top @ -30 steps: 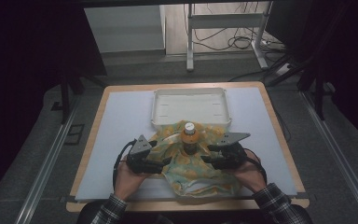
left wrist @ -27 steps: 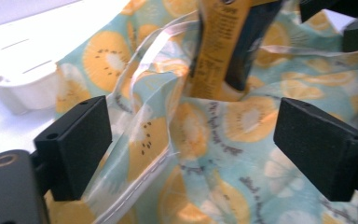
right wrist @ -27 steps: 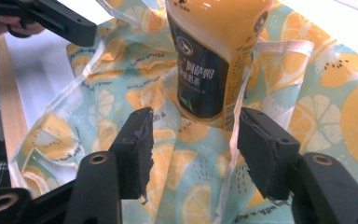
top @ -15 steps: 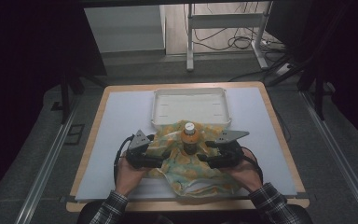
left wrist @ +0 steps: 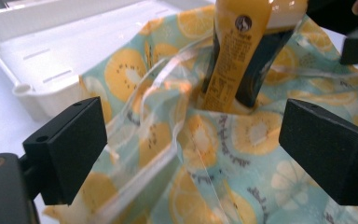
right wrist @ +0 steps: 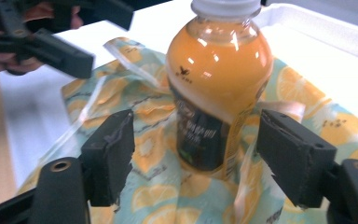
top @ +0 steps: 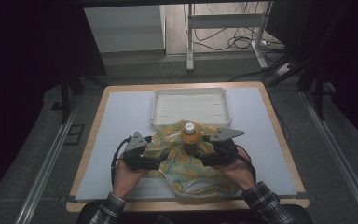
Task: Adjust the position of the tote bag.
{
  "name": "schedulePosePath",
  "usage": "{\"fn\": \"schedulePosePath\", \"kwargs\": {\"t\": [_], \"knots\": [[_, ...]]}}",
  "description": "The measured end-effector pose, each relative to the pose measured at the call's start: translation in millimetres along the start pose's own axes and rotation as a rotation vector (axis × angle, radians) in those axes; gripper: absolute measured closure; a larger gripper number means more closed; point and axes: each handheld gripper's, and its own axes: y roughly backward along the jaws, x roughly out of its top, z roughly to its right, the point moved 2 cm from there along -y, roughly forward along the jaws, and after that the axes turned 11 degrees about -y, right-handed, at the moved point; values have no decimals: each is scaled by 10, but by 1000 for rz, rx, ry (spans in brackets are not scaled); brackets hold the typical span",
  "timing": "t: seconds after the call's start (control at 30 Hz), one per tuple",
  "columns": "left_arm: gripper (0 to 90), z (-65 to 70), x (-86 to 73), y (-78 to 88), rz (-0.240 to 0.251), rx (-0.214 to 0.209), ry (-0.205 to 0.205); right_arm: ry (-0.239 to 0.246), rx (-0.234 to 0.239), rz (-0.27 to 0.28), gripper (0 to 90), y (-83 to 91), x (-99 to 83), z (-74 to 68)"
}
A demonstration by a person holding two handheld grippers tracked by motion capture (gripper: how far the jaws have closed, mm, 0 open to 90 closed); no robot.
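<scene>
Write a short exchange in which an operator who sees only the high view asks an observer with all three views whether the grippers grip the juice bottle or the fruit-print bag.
Operator: From above, the right gripper seems to sit against the bottle. Is it gripping it?
Observer: No. In the right gripper view its jaws stand on either side of the bottle with a gap on each side. They have just been opening.
Operator: And does the left gripper hold the bag?
Observer: No. In the left gripper view its jaws are wide apart, having just opened a little more. The bag's fruit-print film lies between them, unpressed.
</scene>
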Motion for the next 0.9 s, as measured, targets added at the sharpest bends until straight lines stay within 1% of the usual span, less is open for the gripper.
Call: {"fn": "schedulePosePath", "kwargs": {"t": [0.13, 0.17, 0.27, 0.4, 0.57, 0.63, 0.7, 0.9], "knots": [[75, 47, -33, 18, -18, 4, -10, -14, -13, 24, 254, -46, 32, -1], [75, 68, -55, 27, -23, 10, -17, -15, -13, 26, 248, -57, 39, -2], [75, 105, -112, 51, -42, 16, -19, -17, -29, 42, 229, -113, 57, -7], [75, 138, -154, 112, -44, 21, -19, -35, -36, 65, 207, -191, 68, -9], [72, 140, -195, 120, -44, 20, -6, -30, -52, 90, 191, -285, 72, -10], [71, 134, -199, 119, -45, 22, -9, -27, -63, 106, 189, -326, 70, -1], [71, 128, -201, 120, -40, 19, -2, -38, -70, 120, 190, -359, 67, 9], [72, 127, -211, 107, -43, 17, -3, -38, -71, 163, 210, -444, 53, 20]]}}
